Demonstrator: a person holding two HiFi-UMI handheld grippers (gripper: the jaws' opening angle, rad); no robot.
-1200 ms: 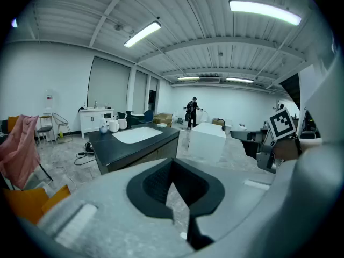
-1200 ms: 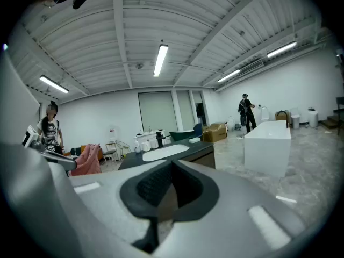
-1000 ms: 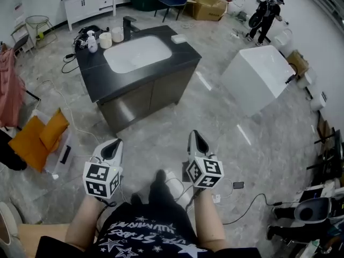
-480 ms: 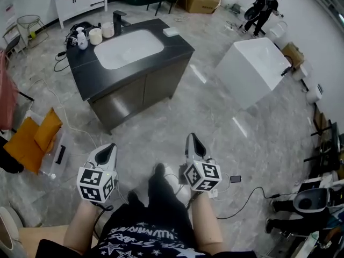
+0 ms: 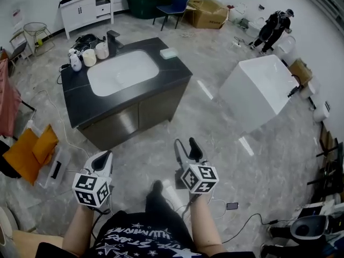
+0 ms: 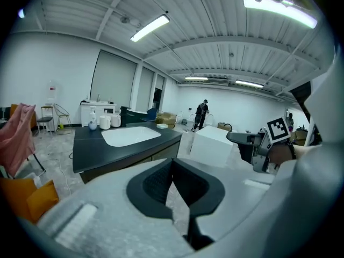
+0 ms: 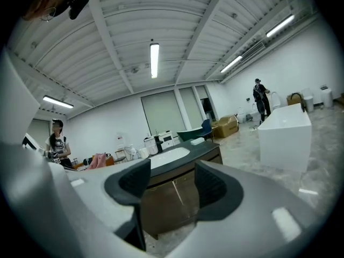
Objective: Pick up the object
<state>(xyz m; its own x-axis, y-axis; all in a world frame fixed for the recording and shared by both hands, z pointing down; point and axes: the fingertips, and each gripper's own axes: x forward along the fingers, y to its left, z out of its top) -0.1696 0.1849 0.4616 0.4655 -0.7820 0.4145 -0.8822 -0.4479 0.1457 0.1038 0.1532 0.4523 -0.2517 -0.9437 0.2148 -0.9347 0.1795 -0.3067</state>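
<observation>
Block [image 5: 168, 52] lies on vanity top [image 5: 173, 72]

vanity [image 5: 78, 101] w/ sink [image 5: 122, 72] ahead | L gripper [image 5: 104, 157] jaws together | R gripper [image 5: 185, 146] jaws opening, nothing btwn

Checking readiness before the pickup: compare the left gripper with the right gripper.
The left gripper has its jaws pressed together, while the right gripper has its jaws apart and opening. In the head view, the right gripper reaches slightly further toward the dark vanity than the left gripper does. Both hold nothing.
</observation>
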